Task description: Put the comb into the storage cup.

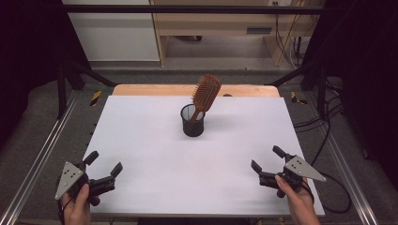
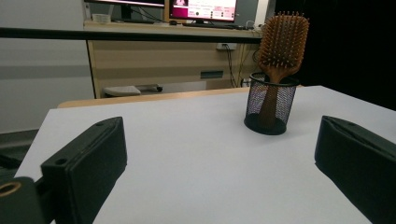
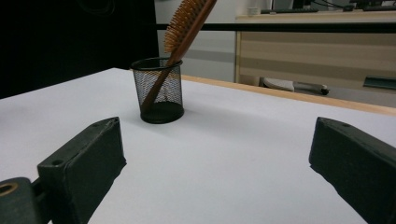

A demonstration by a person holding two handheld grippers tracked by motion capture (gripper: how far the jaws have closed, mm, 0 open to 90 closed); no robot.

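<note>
A wooden paddle hairbrush [image 1: 205,93] stands handle-down in a black mesh cup [image 1: 193,123] at the far middle of the white table [image 1: 141,140], leaning to the right. My left gripper [image 1: 103,163] rests open at the near left corner, held by a hand. At the near right my right gripper [image 1: 267,158] is open too, nothing between its jaws. From the left gripper view the hairbrush [image 2: 282,44] and cup [image 2: 271,105] lie ahead to the right. In the right gripper view the cup [image 3: 159,91] and hairbrush [image 3: 187,25] lie ahead to the left.
Metal frame rails [image 1: 42,154] run along both sides of the table. Cables [image 1: 328,131] trail on the floor at the right. A wooden desk [image 1: 225,23] stands beyond the far edge.
</note>
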